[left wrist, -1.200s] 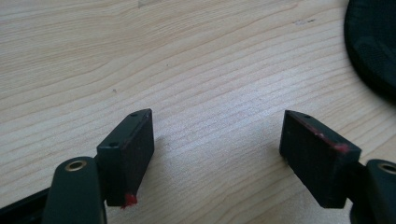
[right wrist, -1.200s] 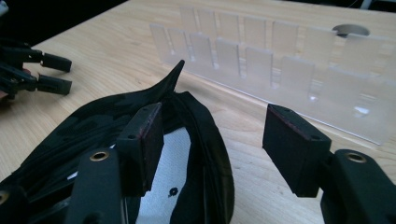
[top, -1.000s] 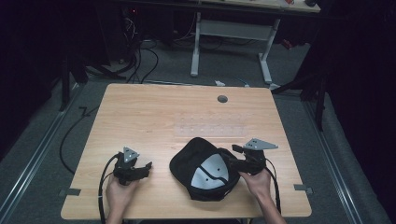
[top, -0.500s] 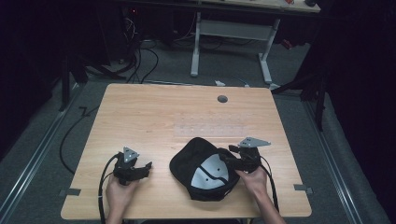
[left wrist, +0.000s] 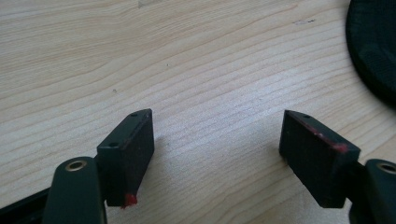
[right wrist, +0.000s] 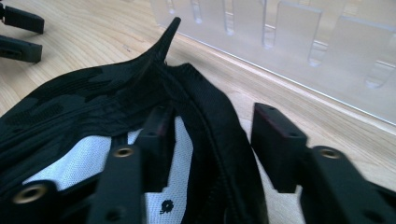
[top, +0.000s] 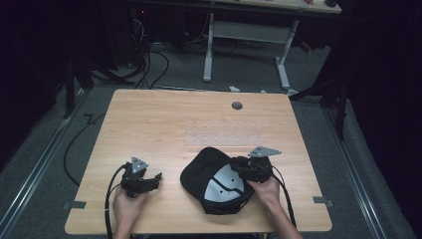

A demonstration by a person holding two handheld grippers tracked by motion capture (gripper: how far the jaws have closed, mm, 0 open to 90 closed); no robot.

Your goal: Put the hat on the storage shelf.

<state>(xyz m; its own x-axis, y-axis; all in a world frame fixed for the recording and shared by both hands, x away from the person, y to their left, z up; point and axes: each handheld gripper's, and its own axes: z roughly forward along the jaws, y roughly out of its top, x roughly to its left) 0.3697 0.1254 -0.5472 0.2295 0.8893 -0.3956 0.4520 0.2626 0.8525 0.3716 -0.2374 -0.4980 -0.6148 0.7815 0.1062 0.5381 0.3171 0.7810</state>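
A black cap (top: 219, 181) lies upside down on the near part of the wooden table (top: 164, 119), slightly right of centre, with its white mesh lining (top: 225, 183) facing up.

The right gripper (top: 246, 169) is at the cap's right edge. In the right gripper view its 2 jaws straddle the black rim band (right wrist: 205, 121): 1 jaw sits inside over the lining and the other outside over bare table. A visible gap remains between the outer jaw and the fabric, so the jaws stand partly apart and have not yet clamped. A thin black point of the cap (right wrist: 169, 32) stands up beyond the jaws. A clear plastic panel (right wrist: 299, 42) lies flat on the table just past the cap.

The left gripper (top: 149, 180) rests low over bare wood, apart from the cap to its left. In the left gripper view its jaws are spread wide with nothing between them, and the cap's brim (left wrist: 373, 46) shows at the far right.

Judgement: the step in hand appears to be taking hold of the cap's rim. To do this well, the right gripper should seat the band deep between the 2 pads before closing, so that both the fabric and the lining are caught. A shallow pinch risks slipping off the soft edge. The left gripper is free to steady the opposite side.
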